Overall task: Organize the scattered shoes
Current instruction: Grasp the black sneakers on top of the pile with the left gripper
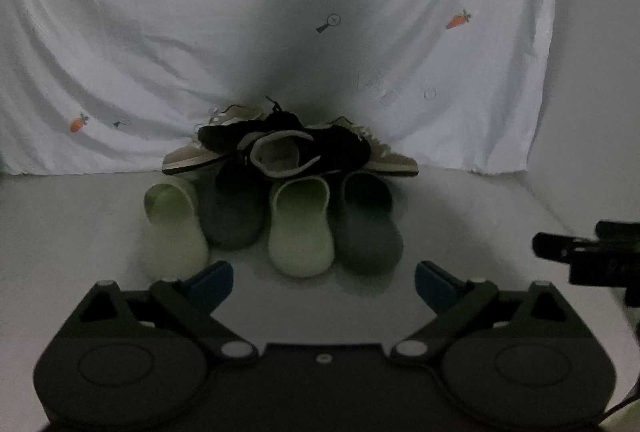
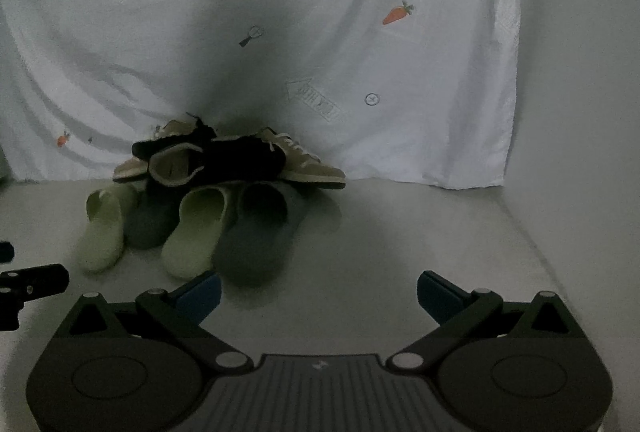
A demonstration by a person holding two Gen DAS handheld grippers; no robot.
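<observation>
Showing four slippers (image 1: 301, 232), four sneakers (image 1: 280, 144)

Four slippers lie in a front row, alternating pale green (image 1: 172, 228), dark grey (image 1: 232, 216), pale green (image 1: 302, 228) and dark grey (image 1: 370, 228). Behind them, two black shoes (image 1: 288, 148) are piled across two tan sneakers (image 1: 188, 158), which lie against the back.

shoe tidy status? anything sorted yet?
Done: nothing visibly. Four slippers, two light green and two dark grey, sit mixed by colour, with black shoes piled on tan sneakers. In hand: nothing; left tongs and right tongs are open, short of the pile. Left: unstack and pair everything.
</observation>
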